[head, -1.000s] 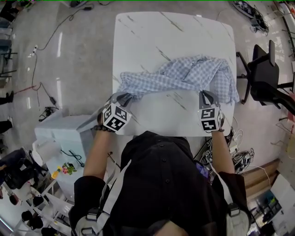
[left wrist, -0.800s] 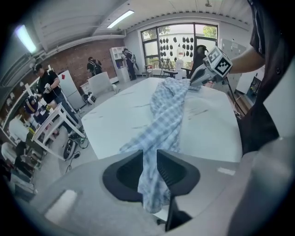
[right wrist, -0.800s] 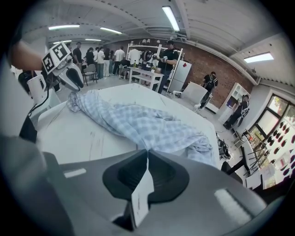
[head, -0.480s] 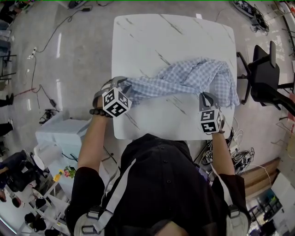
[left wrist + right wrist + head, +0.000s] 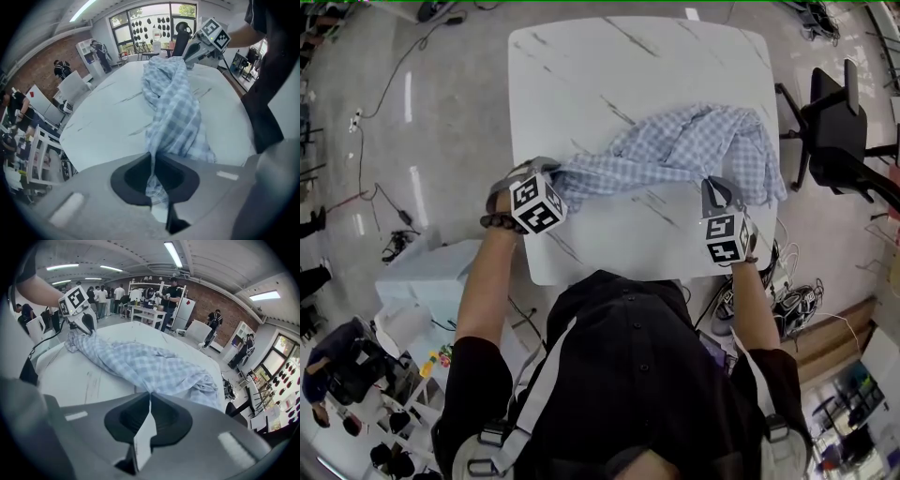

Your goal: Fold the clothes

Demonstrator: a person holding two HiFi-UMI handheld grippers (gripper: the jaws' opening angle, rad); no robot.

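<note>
While the head view shows only the white table [image 5: 581,84] from above, the gripper views reveal people [image 5: 174,295] standing behind it. A blue checked shirt [image 5: 680,150] stretches across its near half, one end pinched in the left gripper [image 5: 551,178], whose jaws have just been closing, the other clamped tight in the right gripper [image 5: 717,190].

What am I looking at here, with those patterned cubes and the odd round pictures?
There is no robot here. A person holds a two-jaw gripper in each hand, and the patterned cubes are part of those grippers. The top-down picture comes from a camera on the person's head. Each round picture comes from a camera riding on one gripper, looking along its jaws. On the white table lies a bunched blue-and-white checked garment. The left gripper, whose jaws have just been closing, pinches one end. The right gripper is shut on the other end.
</note>
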